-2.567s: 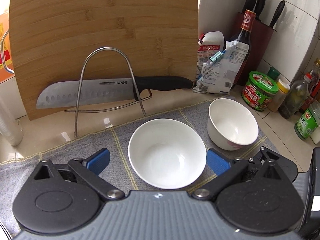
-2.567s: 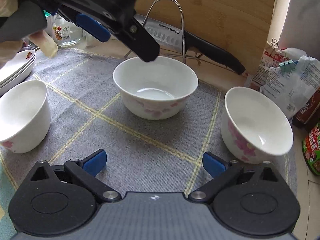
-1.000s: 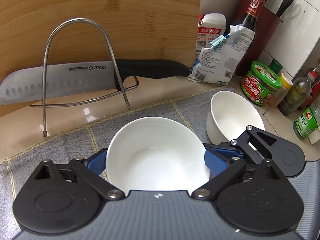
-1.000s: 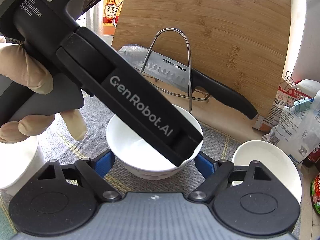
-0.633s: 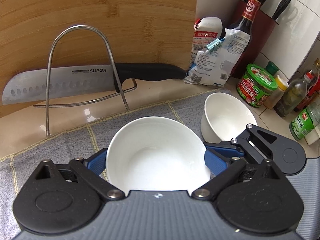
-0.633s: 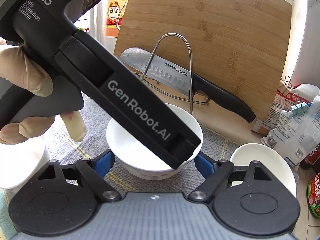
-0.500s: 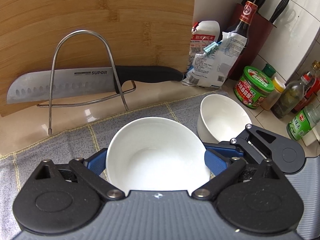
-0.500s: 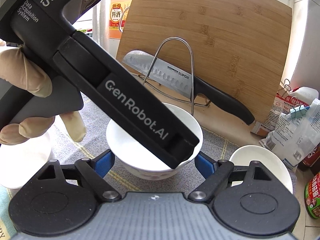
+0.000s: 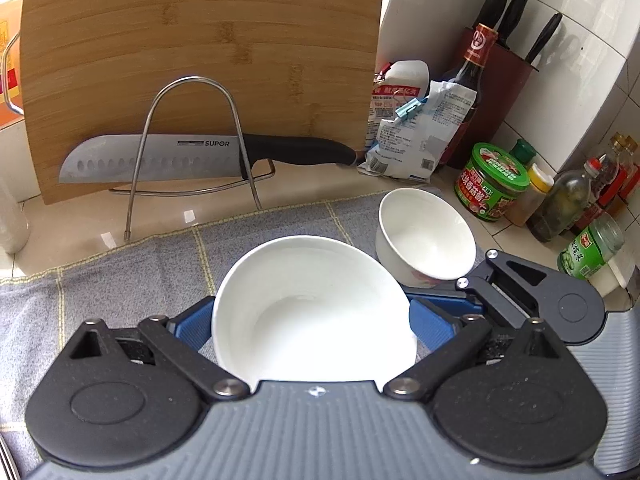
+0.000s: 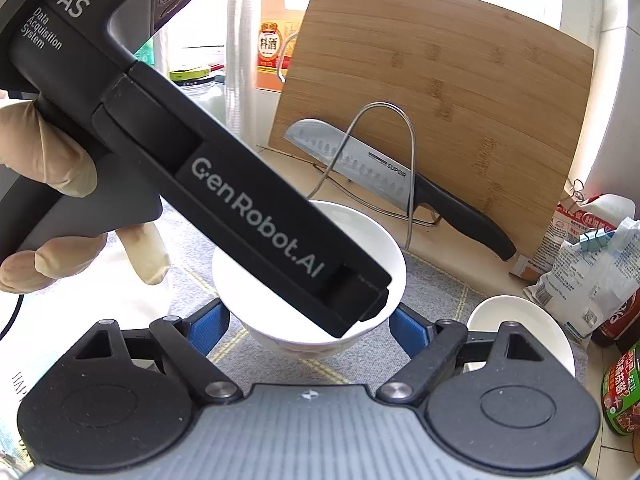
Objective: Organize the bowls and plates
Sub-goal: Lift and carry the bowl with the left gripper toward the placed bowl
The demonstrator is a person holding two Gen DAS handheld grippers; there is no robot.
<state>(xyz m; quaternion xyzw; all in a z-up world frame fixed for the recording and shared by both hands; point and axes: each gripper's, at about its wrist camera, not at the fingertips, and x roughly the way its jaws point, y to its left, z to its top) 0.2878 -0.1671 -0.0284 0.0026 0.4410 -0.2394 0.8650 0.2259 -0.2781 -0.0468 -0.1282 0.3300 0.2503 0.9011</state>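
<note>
White bowl point(image 10: 360, 240) clamped between the right gripper's point(image 10: 308, 330) blue pads, left gripper's black body point(image 10: 224, 184) crossing above it in a gloved hand point(image 10: 52, 184), second bowl point(image 10: 520, 320) on grey cloth point(image 10: 436, 292), knife point(image 10: 372, 168) against bamboo board point(image 10: 460, 92)

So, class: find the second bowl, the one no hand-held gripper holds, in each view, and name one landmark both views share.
Left wrist view: free bowl right of centre, on the cloth behind the held bowl.
Right wrist view: free bowl lower right, partly hidden by the gripper's linkage.
Shared landmark: knife in the wire rack.
</note>
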